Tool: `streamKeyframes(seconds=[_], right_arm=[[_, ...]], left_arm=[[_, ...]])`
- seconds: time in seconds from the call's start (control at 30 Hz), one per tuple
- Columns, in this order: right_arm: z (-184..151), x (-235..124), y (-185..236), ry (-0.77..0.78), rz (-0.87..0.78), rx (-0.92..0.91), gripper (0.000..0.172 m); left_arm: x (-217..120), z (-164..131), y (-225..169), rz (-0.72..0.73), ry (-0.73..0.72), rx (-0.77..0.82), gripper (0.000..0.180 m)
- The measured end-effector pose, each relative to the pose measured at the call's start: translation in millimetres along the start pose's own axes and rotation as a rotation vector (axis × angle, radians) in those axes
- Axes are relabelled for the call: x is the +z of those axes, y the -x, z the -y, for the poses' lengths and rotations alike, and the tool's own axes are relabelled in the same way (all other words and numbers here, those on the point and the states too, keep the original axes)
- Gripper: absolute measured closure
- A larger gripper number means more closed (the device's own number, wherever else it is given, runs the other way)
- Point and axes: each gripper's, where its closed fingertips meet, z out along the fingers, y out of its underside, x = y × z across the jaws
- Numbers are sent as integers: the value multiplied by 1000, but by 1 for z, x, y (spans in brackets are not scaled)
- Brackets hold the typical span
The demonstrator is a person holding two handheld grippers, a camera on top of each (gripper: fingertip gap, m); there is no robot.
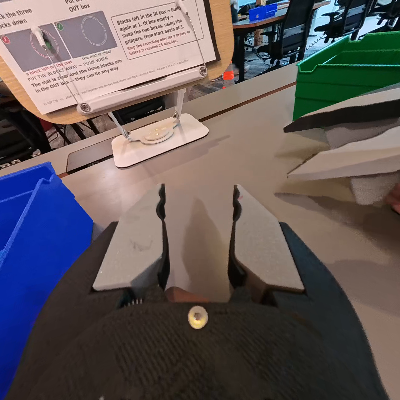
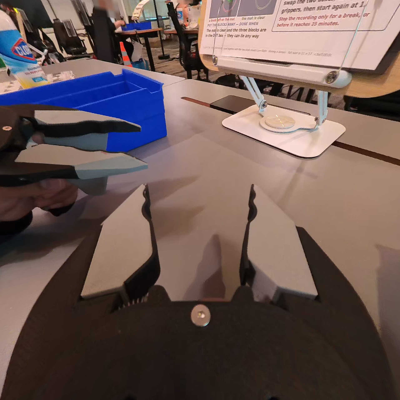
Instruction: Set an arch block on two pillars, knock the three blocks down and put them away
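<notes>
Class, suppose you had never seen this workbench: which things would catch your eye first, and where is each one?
Two bright bins stand out on the grey table: a blue bin at the left and a green bin at the far right. Between them, at the table's back, a white stand props up a printed instruction sheet. In front, the left gripper and right gripper both gape open with only bare table between their fingers; no blocks show.

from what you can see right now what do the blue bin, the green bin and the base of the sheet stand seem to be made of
Blue bin: likely moulded plastic, with uniform saturated colour, thin walls and a slight sheen.
Green bin: apparently the same kind of plastic, with stepped moulded sides.
Stand base: a thin white plate, smooth satin finish, probably painted metal, though plastic is possible.
</notes>
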Motion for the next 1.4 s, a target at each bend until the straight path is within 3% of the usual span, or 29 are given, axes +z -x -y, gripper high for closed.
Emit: streamKeyframes(seconds=[0.43,0.67,0.93,1.4], right_arm=[[6,1,9,-30,-2,-4,83],[4,3,6,-2,-58,-117,84],[5,4,19,16,-17,-125,86],[1,7,53,27,27,-182,89]], left_arm=[[-3,2,-5,64,-39,73,120],[-7,3,7,127,-82,110,121],[-11,0,18,187,-77,155,123],[-19,12,23,192,-115,113,112]])
